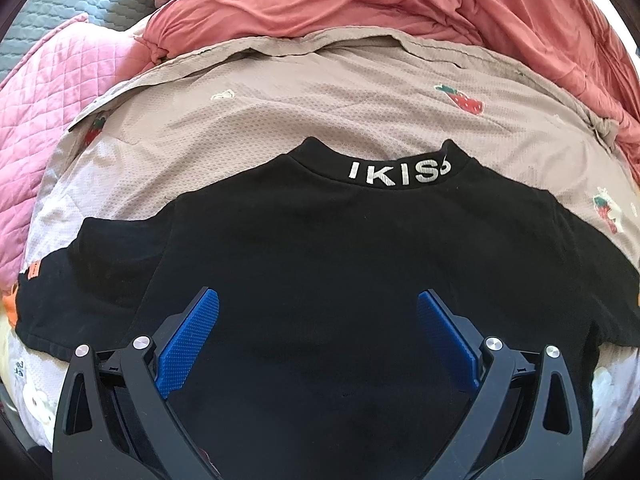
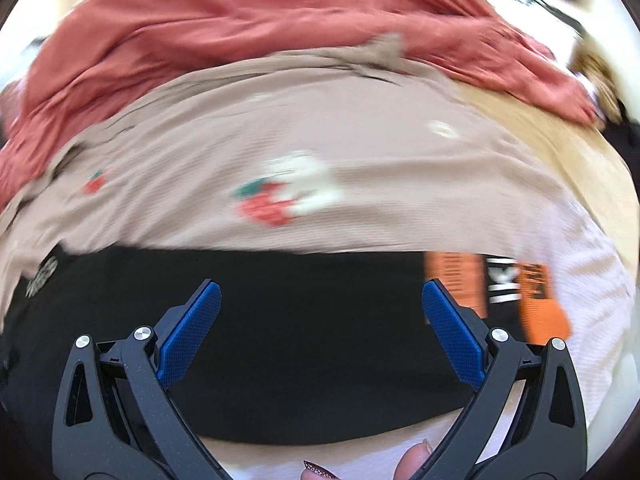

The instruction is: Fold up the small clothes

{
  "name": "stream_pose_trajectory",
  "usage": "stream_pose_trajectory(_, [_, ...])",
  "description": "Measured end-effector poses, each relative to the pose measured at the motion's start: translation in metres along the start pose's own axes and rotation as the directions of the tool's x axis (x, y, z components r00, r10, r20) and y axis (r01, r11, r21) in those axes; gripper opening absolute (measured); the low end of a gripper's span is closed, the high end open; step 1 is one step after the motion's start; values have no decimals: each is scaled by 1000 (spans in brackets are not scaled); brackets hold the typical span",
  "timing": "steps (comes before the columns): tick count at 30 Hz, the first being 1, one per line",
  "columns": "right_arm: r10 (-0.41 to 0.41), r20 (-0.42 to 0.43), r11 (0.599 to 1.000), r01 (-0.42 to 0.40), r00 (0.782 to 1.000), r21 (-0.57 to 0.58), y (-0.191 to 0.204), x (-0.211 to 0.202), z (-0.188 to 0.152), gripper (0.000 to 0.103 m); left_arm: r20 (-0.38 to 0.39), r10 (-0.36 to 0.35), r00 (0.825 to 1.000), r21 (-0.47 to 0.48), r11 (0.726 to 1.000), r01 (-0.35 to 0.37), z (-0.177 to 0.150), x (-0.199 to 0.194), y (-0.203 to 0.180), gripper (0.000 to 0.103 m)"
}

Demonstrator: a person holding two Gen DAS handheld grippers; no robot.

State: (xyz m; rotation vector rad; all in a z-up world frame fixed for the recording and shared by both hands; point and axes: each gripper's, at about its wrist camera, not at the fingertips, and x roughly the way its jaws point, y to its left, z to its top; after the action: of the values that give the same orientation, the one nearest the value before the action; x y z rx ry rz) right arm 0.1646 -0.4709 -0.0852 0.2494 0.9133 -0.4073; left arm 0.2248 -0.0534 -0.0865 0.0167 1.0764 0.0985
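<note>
Hovering both grippers, L (image 1: 318,312) & R (image 2: 321,304), fingers spread wide, nothing held; I see black tee (image 1: 320,260) lying flat on strawberry-print sheet (image 1: 320,108), collar away from me.

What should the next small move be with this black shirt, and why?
Probably lower the open left hand-held gripper onto the black cotton T-shirt and pinch a sleeve edge: the shirt lies spread flat on the beige strawberry-print sheet, and both hand-held grippers are open and empty.
</note>
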Motion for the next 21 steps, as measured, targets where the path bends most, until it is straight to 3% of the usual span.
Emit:
stream_pose_trajectory(6, [-100,-61,971,110,993,214,-90,19,6,95,-5,24,1000,11,1000,-24,0,9,-3,99])
stream_pose_trajectory(10, [-95,-137,935,136,986,326,-125,36,-4,95,-7,29,1000,11,1000,-29,1,12,-4,99])
stream_pose_trajectory(14, [-102,-165,951,145,981,274,-117,46,-7,95,-10,39,999,12,999,-38,1,18,-5,99])
stream_pose_trajectory(16, [-76,-148,964,110,986,240,-107,44,-6,94,-20,44,999,3,999,-44,1,23,-2,99])
stream_pose_trajectory(19, [-78,-129,975,102,989,196,-96,39,-4,76,-30,60,998,-3,998,-60,-1,28,0,99])
stream_pose_trajectory(21, [-75,-119,977,97,990,190,-94,36,-2,50,-42,57,998,-9,998,-57,-4,33,3,99])
